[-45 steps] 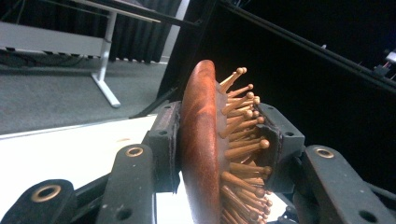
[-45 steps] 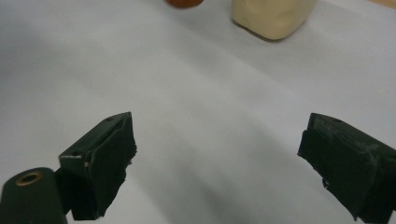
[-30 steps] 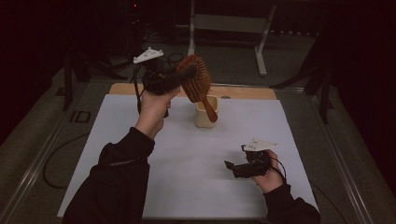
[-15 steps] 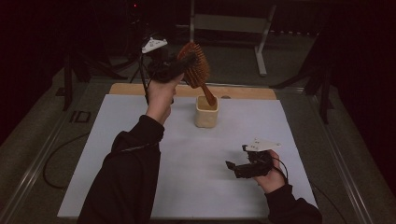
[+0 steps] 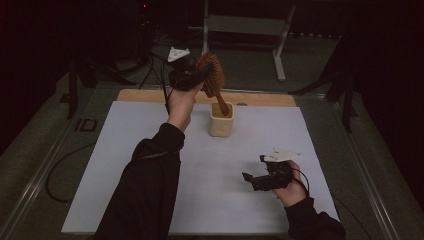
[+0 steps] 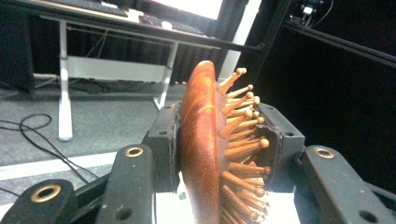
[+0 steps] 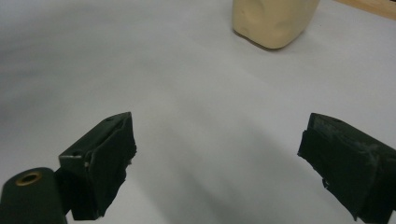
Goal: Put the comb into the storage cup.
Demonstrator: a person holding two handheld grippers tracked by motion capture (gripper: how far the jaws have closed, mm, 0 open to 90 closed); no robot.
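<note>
1. Hairbrush [image 5: 212, 76] first: we see it in the upper middle of the high view, clamped at the head by the left gripper [image 5: 192, 80], with its handle slanting down and to the right into the mouth of the cream cup [image 5: 221, 120].
2. Compared with the earlier high views, the brush has swung rightward and down; a second ago its handle lay across the front of the cup, and now the tip sits at or just inside the rim. We judge that standing the brush in the cup is almost done, with only lowering and letting go left.
3. In the left gripper view, we find both black pads pressed on the brush head [image 6: 205, 154]: one on the smooth, glossy reddish-brown wooden back, the other against the pale wooden pins with rounded tips.
4. We take the cup to be matte and rounded at its corners, standing on the plain white mat [image 5: 125, 150].
5. At lower right of the high view, the right gripper [image 5: 260, 180] rests low over the mat; its fingers [image 7: 100, 163] stand wide apart with nothing between them, unmoved from before.
</note>
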